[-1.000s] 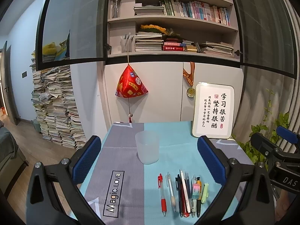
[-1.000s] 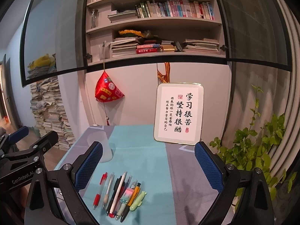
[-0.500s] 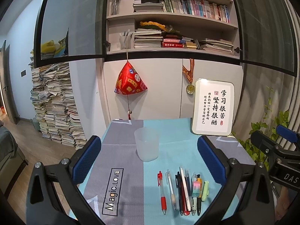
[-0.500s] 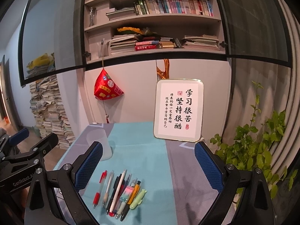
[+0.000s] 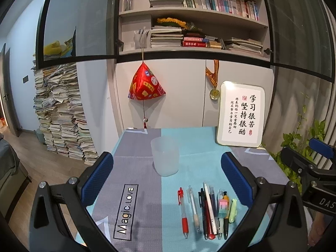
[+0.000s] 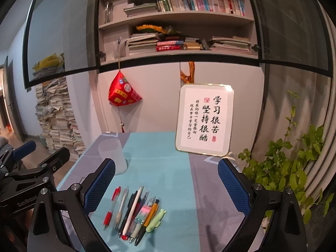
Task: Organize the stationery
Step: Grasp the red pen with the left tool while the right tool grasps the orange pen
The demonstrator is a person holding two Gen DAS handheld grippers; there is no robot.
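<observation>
Now both tongs hover spread and empty above the table.
Left gripper [image 5: 167, 176] and right gripper [image 6: 167, 183] frame a row of pens [image 5: 206, 211] on the near tablecloth [image 5: 134, 168]; a translucent cup [image 5: 165, 156] stands just beyond.

A home study: bookshelves [image 5: 201, 21] behind glass doors at 12 o'clock, stacked papers [image 5: 61, 113] on the wood floor at 9 o'clock, a sofa edge [image 5: 8, 168], a calligraphy plaque [image 6: 204, 120] and a houseplant [image 6: 289, 168] at 3 o'clock
</observation>
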